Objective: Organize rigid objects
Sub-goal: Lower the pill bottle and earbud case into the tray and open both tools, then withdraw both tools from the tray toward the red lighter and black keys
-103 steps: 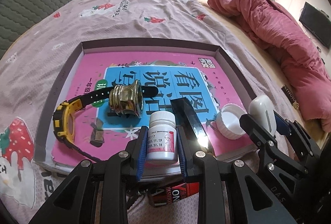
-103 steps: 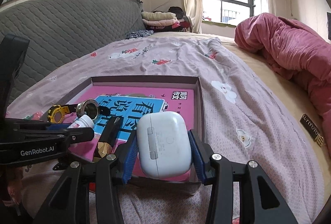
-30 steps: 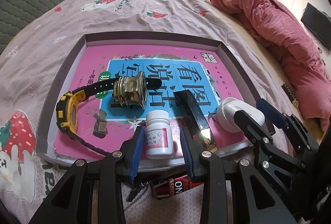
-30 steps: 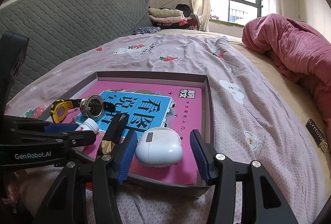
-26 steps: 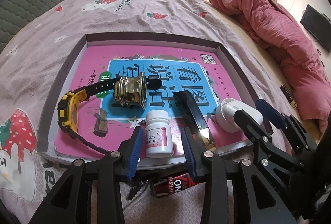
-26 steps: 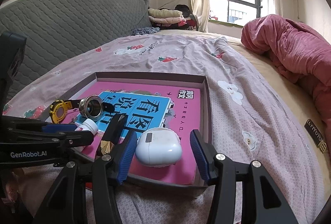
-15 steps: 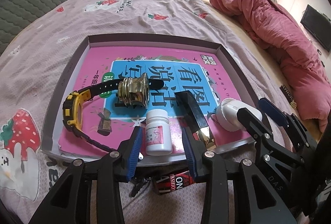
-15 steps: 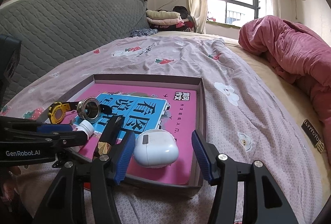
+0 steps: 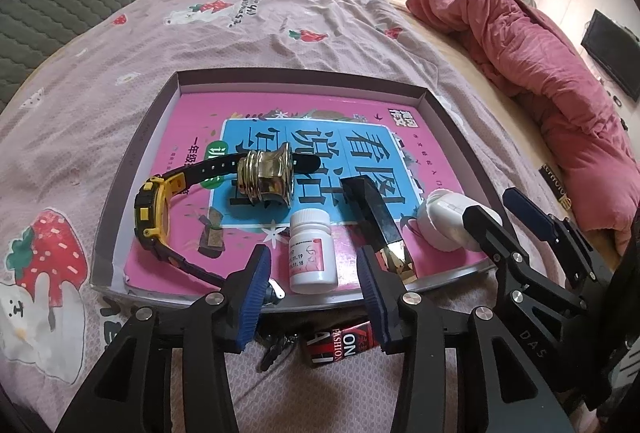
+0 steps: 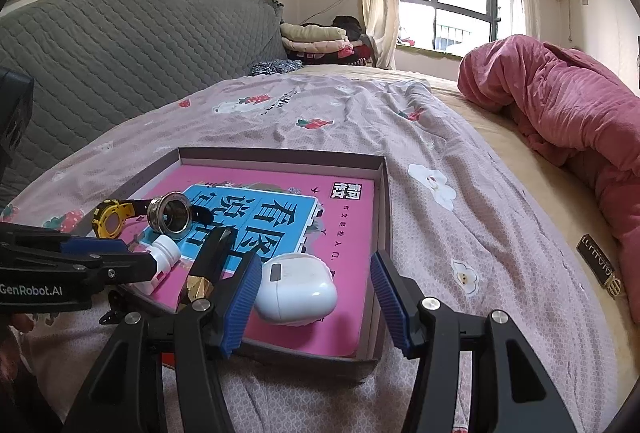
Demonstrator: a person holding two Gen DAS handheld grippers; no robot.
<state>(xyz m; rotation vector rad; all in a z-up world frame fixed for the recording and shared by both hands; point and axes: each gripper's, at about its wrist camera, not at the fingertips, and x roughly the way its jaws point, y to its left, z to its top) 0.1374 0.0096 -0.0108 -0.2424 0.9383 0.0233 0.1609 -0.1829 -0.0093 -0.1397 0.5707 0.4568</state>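
Note:
A shallow grey box (image 9: pixel 132 161) on the bed holds a pink book (image 9: pixel 224 113). On the book lie a yellow-black watch (image 9: pixel 150 213), a brass fitting (image 9: pixel 266 175), a white pill bottle (image 9: pixel 312 253), a black-and-gold bar (image 9: pixel 378 225) and a white earbuds case (image 9: pixel 444 223). My left gripper (image 9: pixel 314 293) is open, its pads either side of the pill bottle and just short of it. My right gripper (image 10: pixel 316 297) is open behind the earbuds case (image 10: pixel 296 291), which rests in the box's (image 10: pixel 384 201) near right corner.
A red-black packet (image 9: pixel 340 343) and dark keys (image 9: pixel 276 345) lie on the bedsheet just outside the box's front edge. A bunched pink quilt (image 9: pixel 540 81) fills the bed's right side. A grey quilted headboard (image 10: pixel 120 53) stands on the left.
Both grippers let go: the pill bottle and the earbuds case now rest on the book. Both grippers have drawn back slightly with their jaws opened wider.

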